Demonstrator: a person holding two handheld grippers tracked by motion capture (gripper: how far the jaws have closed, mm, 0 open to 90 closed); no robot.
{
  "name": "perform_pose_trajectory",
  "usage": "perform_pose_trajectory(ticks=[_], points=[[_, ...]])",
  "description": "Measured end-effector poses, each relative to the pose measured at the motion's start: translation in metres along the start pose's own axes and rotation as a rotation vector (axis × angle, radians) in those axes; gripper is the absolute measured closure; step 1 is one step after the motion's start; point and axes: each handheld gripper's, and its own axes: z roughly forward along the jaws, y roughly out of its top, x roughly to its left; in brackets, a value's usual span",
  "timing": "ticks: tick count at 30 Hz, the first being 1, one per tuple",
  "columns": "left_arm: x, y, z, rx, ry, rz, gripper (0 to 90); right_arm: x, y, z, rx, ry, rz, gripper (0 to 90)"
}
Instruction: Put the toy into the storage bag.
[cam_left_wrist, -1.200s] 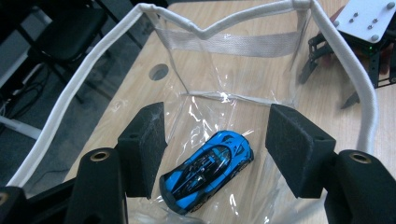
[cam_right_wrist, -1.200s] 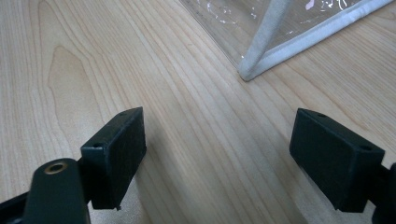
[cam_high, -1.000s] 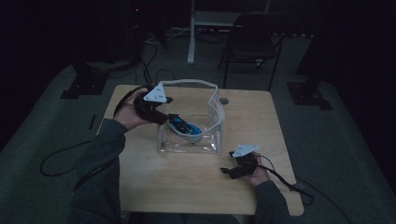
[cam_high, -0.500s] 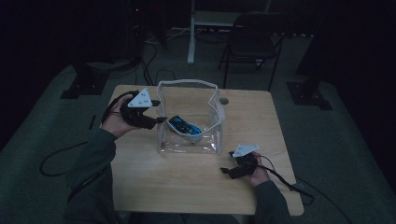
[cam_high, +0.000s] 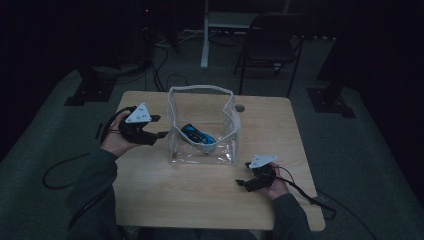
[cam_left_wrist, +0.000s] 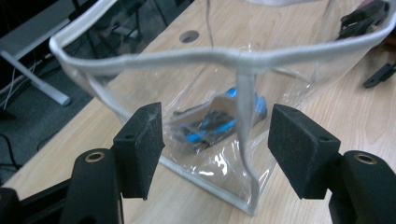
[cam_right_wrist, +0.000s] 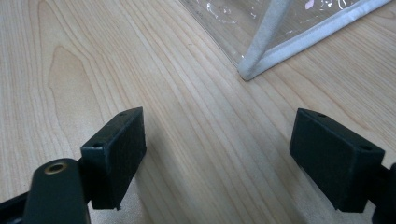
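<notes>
Clear plastic pouch (cam_high: 202, 127) with white piping stands upright and gaping open near the middle of the wooden counter (cam_high: 165, 200). Landmark = the pouch. A blue-and-black toy car (cam_high: 198, 135) lies inside it on the bottom, tilted; in the left gripper view the car (cam_left_wrist: 212, 122) shows through the clear wall.

Left gripper (cam_high: 159, 126) sits just beside the pouch's left side, held in the person's left hand (cam_high: 119, 140), aimed at the pouch. Its fingers (cam_left_wrist: 140, 144) stand open, well apart, with nothing pinched between them. In the left gripper view the pouch's near corner seam (cam_left_wrist: 245, 140) shows between the two pads but farther off, not touching either one. The white rim (cam_left_wrist: 187, 59) runs across above the pads.

Right gripper (cam_high: 240, 184) is in front of the pouch's front right corner, near it, low over the counter, held in the right hand (cam_high: 272, 182). Its fingers (cam_right_wrist: 114, 154) are open wide with only bare wood between them. In the right gripper view the pouch's bottom corner (cam_right_wrist: 254, 70) lies ahead of the pads, apart from them.

Behind the pouch, a round cable hole (cam_high: 240, 108) in the counter. Past the counter's far edge, a dark chair (cam_high: 270, 45) on the floor.
</notes>
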Motion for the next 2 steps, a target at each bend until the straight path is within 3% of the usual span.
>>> perform_pose_trajectory(ticks=[2], points=[[0.0001, -0.0074, 0.0012, -0.004, 0.007, -0.023, 36.1, -0.0001, 0.0000, -0.0001, 0.001, 0.001, -0.001, 18.1]])
